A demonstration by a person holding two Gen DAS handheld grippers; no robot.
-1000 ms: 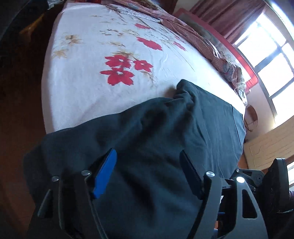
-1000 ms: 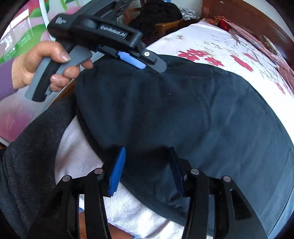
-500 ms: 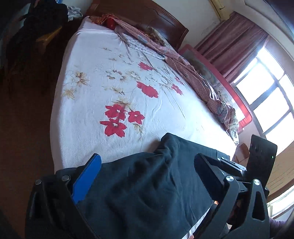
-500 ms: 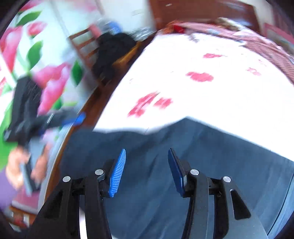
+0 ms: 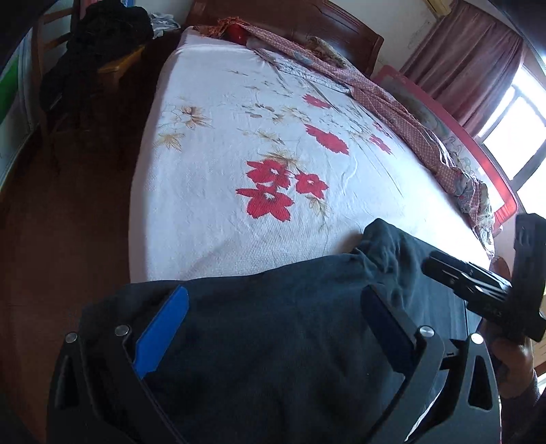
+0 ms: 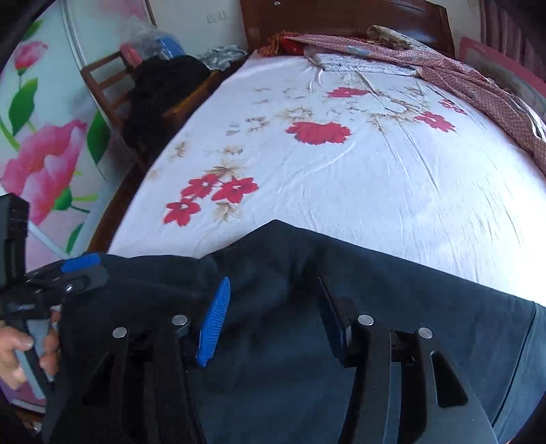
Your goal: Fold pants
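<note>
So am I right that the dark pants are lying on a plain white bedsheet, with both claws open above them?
Not quite: the bedsheet is white but not plain. It carries red flowers, as the right wrist view shows clearly. The rest holds: the dark pants lie on it at the near edge, and the left claw and right claw are both open above them.

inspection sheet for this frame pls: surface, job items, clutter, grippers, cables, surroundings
Surface: bed with a white sheet printed with red flowers.
Job's things: dark pants lying across the near edge of the bed, bunched at the middle.
Clutter: patterned blanket heaped along the far side.
Grippers: left gripper and right gripper both open over the pants, gripping nothing.
Cables: nothing seen.
Surroundings: wooden chair piled with dark clothes, headboard, curtained window.
</note>
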